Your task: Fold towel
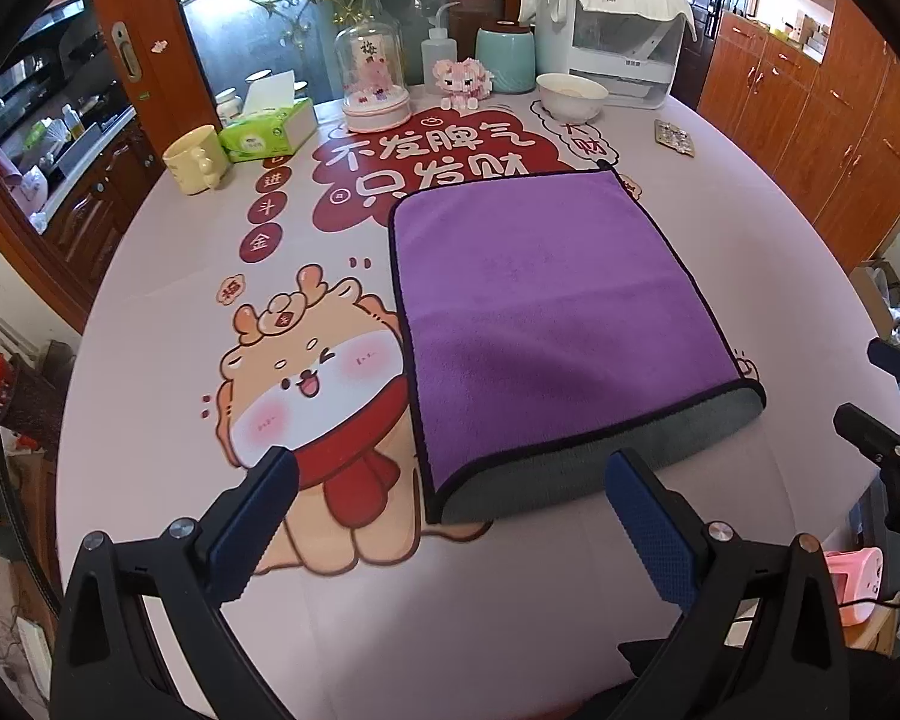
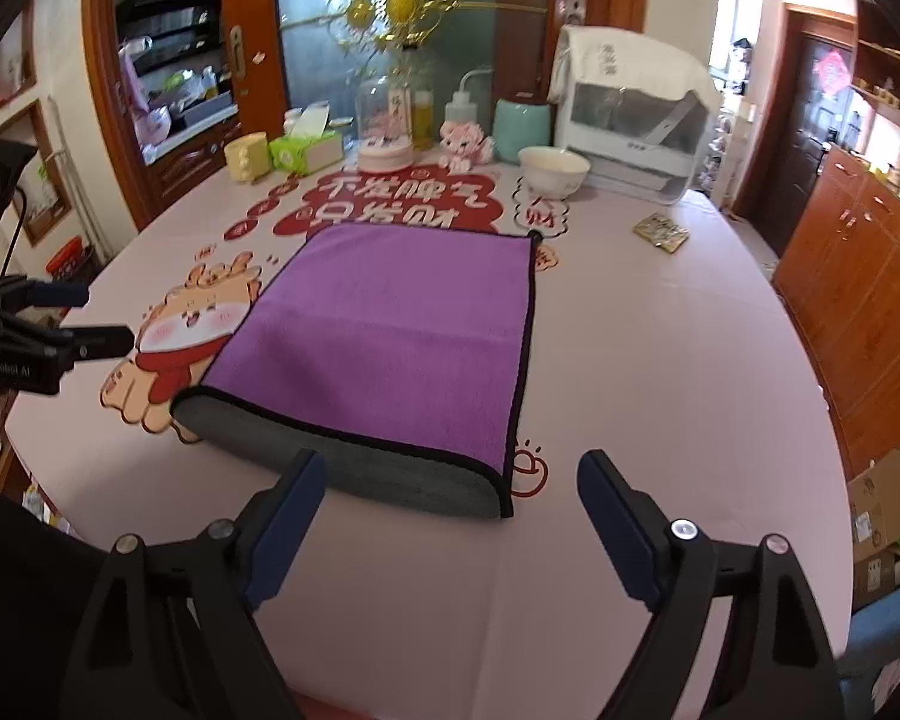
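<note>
Round surface (image 1: 150, 276) under printed pink cloth, clutter confined to far edge. Purple towel (image 1: 546, 300) lying flat near the centre, already doubled once, rounded grey fold toward the near edge. Judged: first fold complete, second pending; next move calls for gripping the near corners and carrying them to the far edge. Left gripper (image 1: 450, 498) and right gripper (image 2: 450, 492) both hovering just short of the fold, jaws released, holding nothing.
</note>
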`<state>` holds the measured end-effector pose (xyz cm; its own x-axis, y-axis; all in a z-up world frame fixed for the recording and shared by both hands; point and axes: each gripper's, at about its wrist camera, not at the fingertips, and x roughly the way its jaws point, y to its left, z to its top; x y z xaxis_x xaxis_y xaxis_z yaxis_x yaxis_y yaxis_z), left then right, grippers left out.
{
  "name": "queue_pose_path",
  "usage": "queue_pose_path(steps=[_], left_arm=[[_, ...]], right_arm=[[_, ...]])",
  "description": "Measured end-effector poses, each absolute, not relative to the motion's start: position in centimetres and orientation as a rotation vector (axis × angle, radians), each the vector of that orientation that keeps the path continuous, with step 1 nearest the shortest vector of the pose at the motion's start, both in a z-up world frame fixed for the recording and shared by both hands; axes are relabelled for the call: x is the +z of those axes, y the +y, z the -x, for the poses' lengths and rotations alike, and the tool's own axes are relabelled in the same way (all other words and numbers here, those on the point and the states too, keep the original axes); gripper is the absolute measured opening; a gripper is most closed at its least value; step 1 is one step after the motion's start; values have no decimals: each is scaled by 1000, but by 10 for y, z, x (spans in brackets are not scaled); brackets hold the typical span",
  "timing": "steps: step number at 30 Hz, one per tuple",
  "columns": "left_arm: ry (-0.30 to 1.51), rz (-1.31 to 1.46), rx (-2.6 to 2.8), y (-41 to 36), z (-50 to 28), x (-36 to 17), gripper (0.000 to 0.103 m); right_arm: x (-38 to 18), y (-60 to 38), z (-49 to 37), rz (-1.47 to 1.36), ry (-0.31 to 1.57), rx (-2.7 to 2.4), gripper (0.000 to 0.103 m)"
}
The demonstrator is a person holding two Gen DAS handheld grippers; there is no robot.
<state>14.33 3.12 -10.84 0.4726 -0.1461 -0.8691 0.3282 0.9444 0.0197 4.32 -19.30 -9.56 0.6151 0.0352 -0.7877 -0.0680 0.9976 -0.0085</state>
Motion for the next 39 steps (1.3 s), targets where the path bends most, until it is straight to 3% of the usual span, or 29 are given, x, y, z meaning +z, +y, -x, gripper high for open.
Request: queue_pose_path(steps=[12, 28, 34, 39], left_arm=[[1104, -171, -377, 31, -178, -161, 102], [1276, -194, -447, 29, -205, -217, 100], [1312, -178, -490, 25, -207, -225, 91], [1338, -168, -490, 21, -208, -233, 79]], right_arm=[[-141, -206, -77, 95, 1010, 196, 83], [-186, -214, -111, 75, 1137, 291, 64], [-197, -215, -114, 56, 1177, 305, 61], [-203, -216, -115, 51, 1205, 319, 59]])
